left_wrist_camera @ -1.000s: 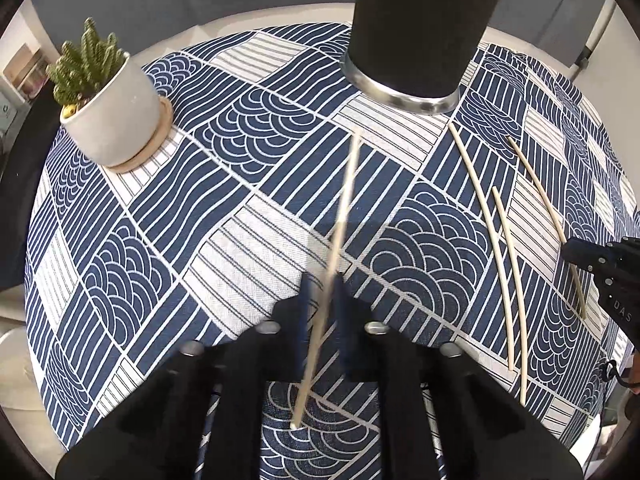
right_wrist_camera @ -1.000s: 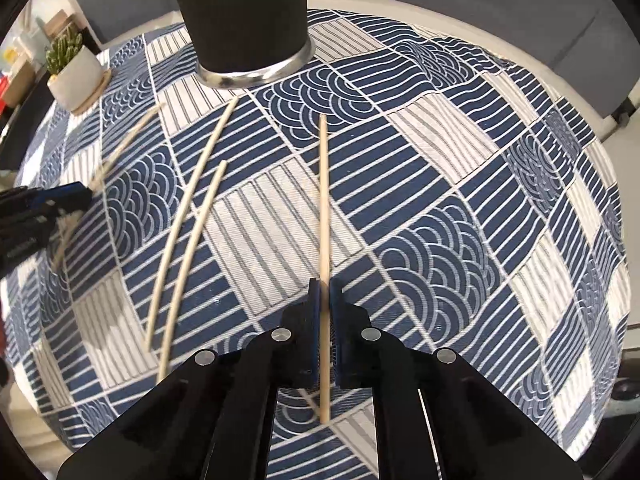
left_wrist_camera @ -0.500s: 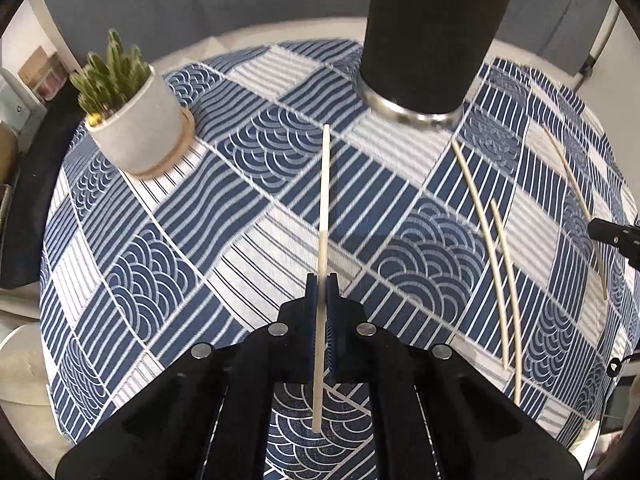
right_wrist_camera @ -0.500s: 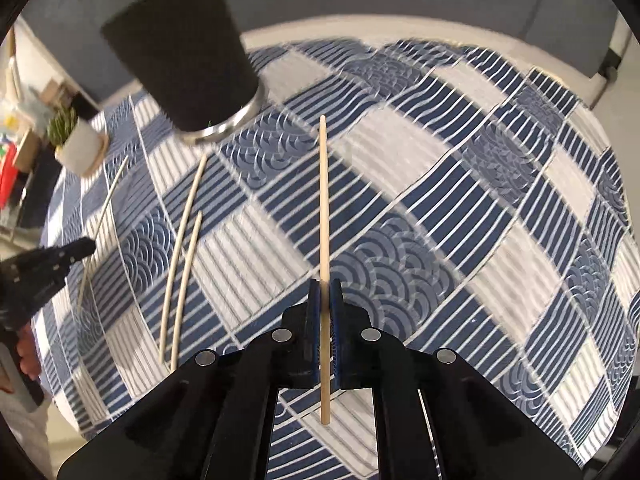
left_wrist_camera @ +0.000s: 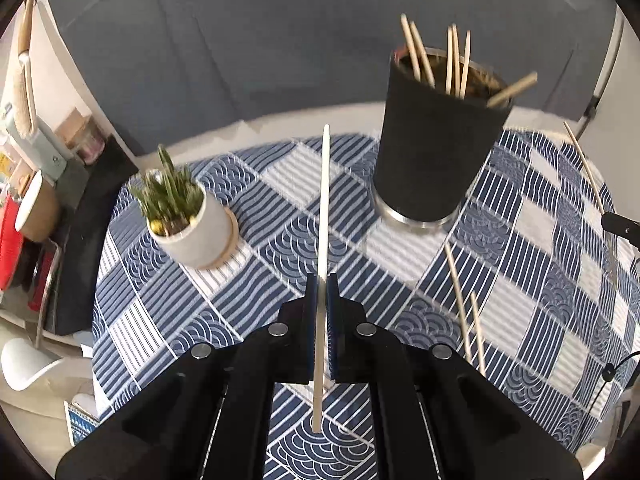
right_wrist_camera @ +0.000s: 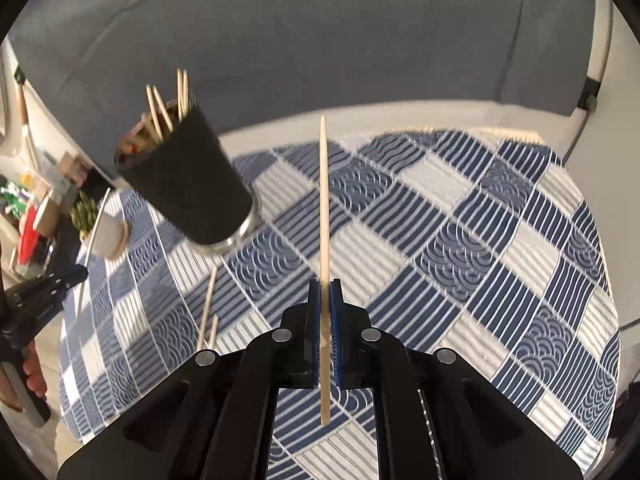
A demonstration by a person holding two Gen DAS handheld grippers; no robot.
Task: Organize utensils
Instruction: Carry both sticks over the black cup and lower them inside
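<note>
Both jaws clamped, one chopstick each.

Your left gripper (left_wrist_camera: 320, 304) pinches a chopstick (left_wrist_camera: 322, 216) near its lower end, as does your right gripper (right_wrist_camera: 325, 308) with its stick (right_wrist_camera: 324, 208), leaving length to drop into the cup (left_wrist_camera: 432, 148). Two strays (left_wrist_camera: 460, 300) lie on the desk (left_wrist_camera: 560, 280) before the cup.

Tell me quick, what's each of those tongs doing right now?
Left tongs: closed on a pale chopstick.
Right tongs: closed on a wooden chopstick.
</note>
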